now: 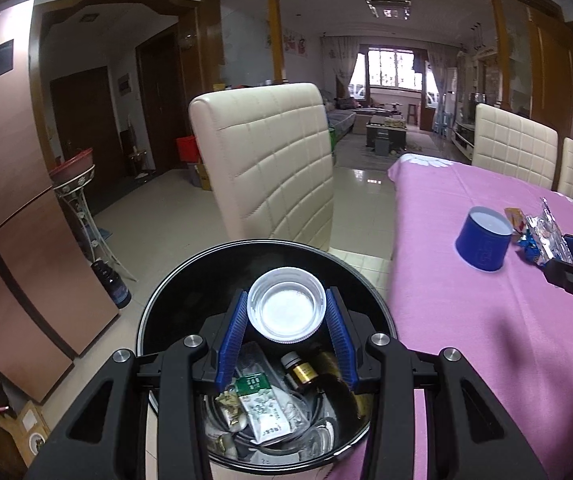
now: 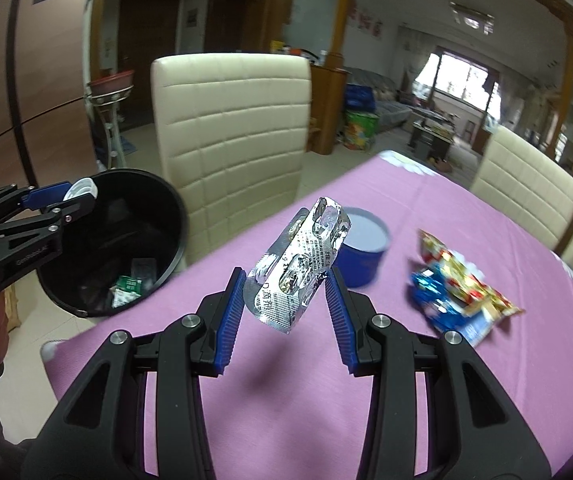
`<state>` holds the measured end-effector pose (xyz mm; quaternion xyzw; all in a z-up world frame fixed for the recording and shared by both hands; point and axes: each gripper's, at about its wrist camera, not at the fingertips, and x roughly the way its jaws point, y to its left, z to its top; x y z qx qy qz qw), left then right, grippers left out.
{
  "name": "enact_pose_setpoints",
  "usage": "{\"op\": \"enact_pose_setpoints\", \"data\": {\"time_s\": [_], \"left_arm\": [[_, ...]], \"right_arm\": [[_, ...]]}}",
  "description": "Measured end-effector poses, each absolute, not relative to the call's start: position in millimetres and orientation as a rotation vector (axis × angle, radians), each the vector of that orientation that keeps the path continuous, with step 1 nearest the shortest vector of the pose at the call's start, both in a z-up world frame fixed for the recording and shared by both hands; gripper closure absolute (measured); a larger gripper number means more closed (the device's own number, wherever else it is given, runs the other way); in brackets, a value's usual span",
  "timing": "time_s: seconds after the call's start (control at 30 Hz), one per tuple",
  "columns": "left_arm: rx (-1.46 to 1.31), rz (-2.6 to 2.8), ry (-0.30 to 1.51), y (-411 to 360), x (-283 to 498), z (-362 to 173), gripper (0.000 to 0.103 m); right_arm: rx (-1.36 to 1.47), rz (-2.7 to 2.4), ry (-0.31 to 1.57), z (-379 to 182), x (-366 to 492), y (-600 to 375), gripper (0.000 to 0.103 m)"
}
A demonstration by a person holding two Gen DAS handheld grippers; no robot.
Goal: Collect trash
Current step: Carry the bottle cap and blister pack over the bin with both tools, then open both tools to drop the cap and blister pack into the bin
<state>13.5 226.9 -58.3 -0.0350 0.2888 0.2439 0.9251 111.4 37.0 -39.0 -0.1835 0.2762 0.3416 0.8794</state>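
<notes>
My left gripper [image 1: 286,312] is shut on a white plastic lid [image 1: 286,305] and holds it over the open black trash bin [image 1: 166,304]; it also shows in the right wrist view [image 2: 80,196], over the bin [image 2: 166,200]. The bin holds a small brown bottle [image 1: 301,370], a green-white sachet [image 1: 264,404] and other scraps. My right gripper [image 2: 284,280] is shut on a crumpled silver blister pack [image 2: 300,264] above the pink tablecloth [image 2: 326,400]. Colourful snack wrappers [image 2: 458,292] lie on the table to its right.
A blue paper cup [image 2: 360,252] lies upside down on the table behind the blister pack. A cream chair [image 2: 230,128] stands behind the bin; two more chairs [image 2: 526,184] line the table's far side. A dark bottle [image 1: 112,280] stands on the floor by the fridge.
</notes>
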Motion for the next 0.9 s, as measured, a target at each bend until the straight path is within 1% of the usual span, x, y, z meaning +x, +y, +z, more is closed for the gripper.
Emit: {"op": "enact_pose_setpoints", "data": {"time_s": [0.47, 0.9], "left_arm": [[-0.073, 0.557, 0.589, 243.2, -3.8, -61.9, 0.064], [-0.072, 0.582, 0.581, 249.4, -12.8, -63.5, 0.064]], "right_arm": [[-0.463, 0.842, 0.545, -37.4, 85.9, 101.7, 0.061], [-0.496, 0.895, 0.518, -37.9, 76.0, 130.2, 0.061]]}}
